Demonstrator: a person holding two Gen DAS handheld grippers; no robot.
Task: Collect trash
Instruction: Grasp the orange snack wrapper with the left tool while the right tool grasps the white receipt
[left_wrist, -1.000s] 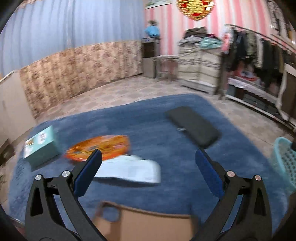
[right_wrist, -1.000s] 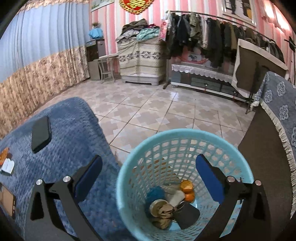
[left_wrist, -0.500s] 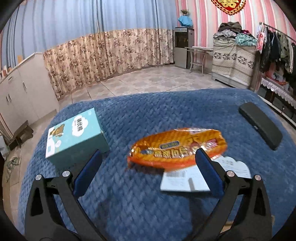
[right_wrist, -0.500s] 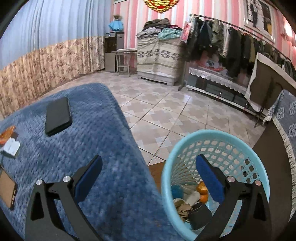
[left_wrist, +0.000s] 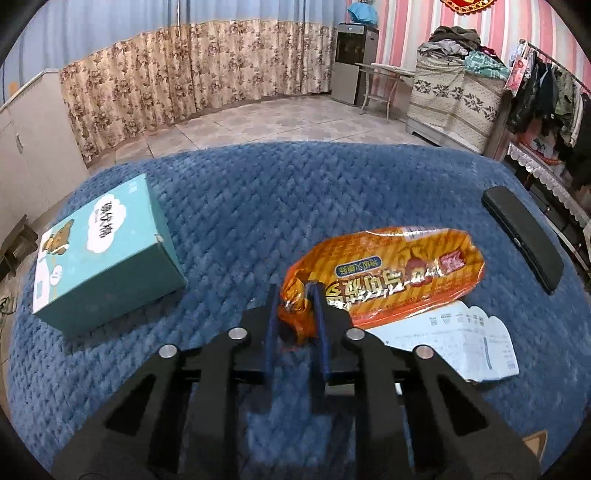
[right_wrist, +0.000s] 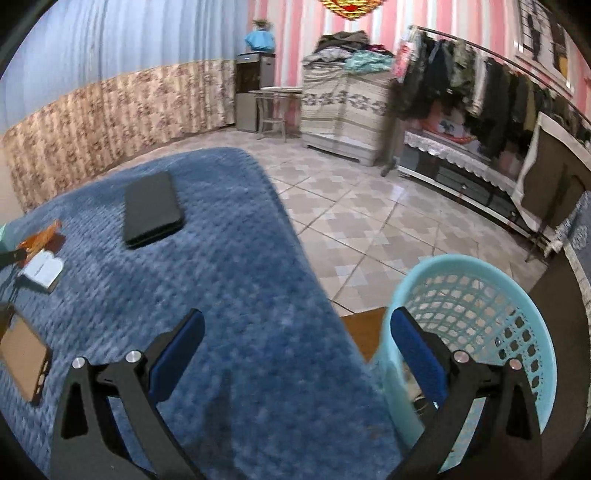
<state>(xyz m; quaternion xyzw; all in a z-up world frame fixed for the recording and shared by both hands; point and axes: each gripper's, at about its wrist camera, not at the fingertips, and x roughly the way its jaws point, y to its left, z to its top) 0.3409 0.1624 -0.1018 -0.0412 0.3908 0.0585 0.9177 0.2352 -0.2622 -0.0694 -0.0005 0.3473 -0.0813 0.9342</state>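
Observation:
An orange snack wrapper lies on the blue quilted table cover. My left gripper is shut on the wrapper's crumpled left end. A white paper slip lies partly under the wrapper's right side. In the right wrist view the wrapper and slip show far left. My right gripper is open and empty above the table's right edge, next to a light blue trash basket standing beside the table.
A teal tissue box sits left of the wrapper. A black case lies at the right, also in the right wrist view. A brown flat object lies near the table's front. Tiled floor and clothes racks lie beyond.
My left gripper moved forward and closed on the wrapper's left end. My right gripper swung left from above the basket toward the table, staying open.

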